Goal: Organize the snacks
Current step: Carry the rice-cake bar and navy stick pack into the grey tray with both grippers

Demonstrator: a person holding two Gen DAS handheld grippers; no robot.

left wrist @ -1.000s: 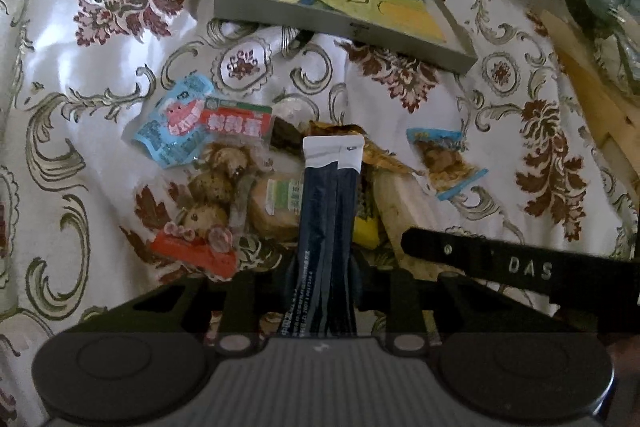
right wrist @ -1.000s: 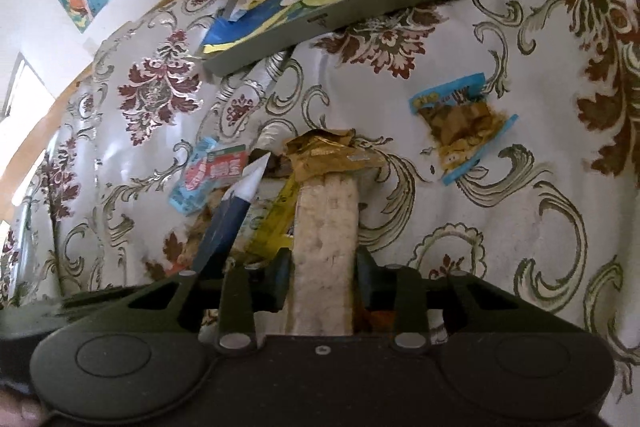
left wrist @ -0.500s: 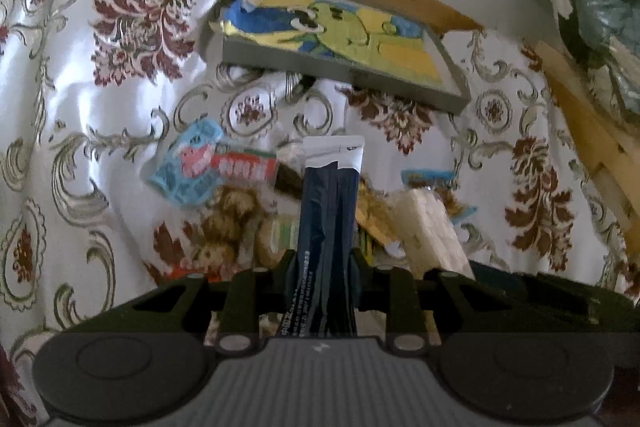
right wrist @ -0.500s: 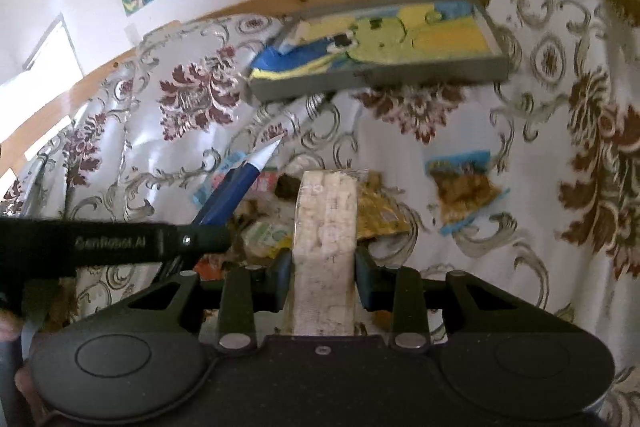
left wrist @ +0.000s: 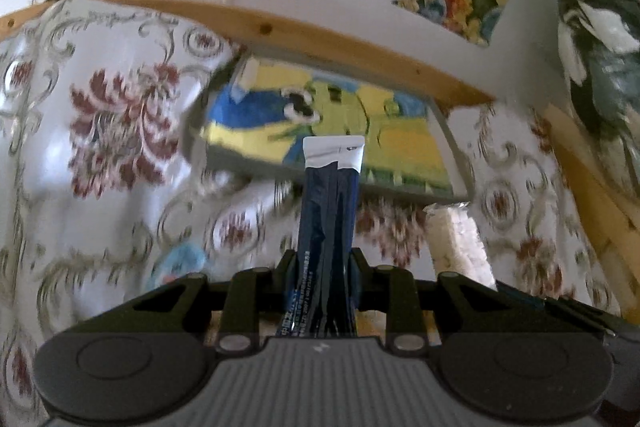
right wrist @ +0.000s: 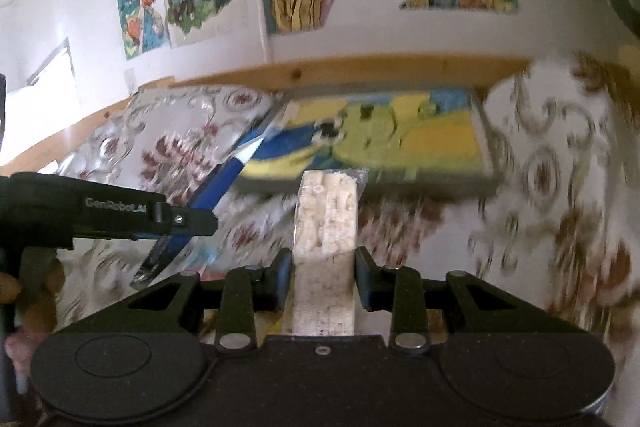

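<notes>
Beyond both cameras, at the far edge of the floral cloth [left wrist: 120, 187], lies a shallow grey tray [left wrist: 456, 163] with a bright cartoon lining, pushed up against a wooden rail [left wrist: 304, 39] below a poster-covered wall. Both hands are loaded, so the step in hand looks like the carry toward that tray rather than a pick or a drop. The left hand-held gripper [left wrist: 322, 279] is clamped on a dark blue stick sachet [left wrist: 328, 219], which stands up between the jaws with its white sealed end overlapping the tray's near wall in the left view. The right hand-held gripper [right wrist: 322, 279] is clamped on a pale rice cracker bar [right wrist: 326, 223] in clear wrap, likewise held upright and pointed at the tray's near wall. From the right view the left hand-held gripper [right wrist: 176, 221] shows as a black bar at the left with the sachet [right wrist: 216, 187] slanting up toward the tray's left corner; from the left view the cracker bar [left wrist: 456, 239] sits just to the right. Both snacks appear short of the tray, not over it. The next move probably calls for bringing each one over the near wall, lowering it, and only then opening the jaws; the two tools are close together, so staggering the drops would avoid a bump. Motion blur hides most of the other packets on the cloth.
</notes>
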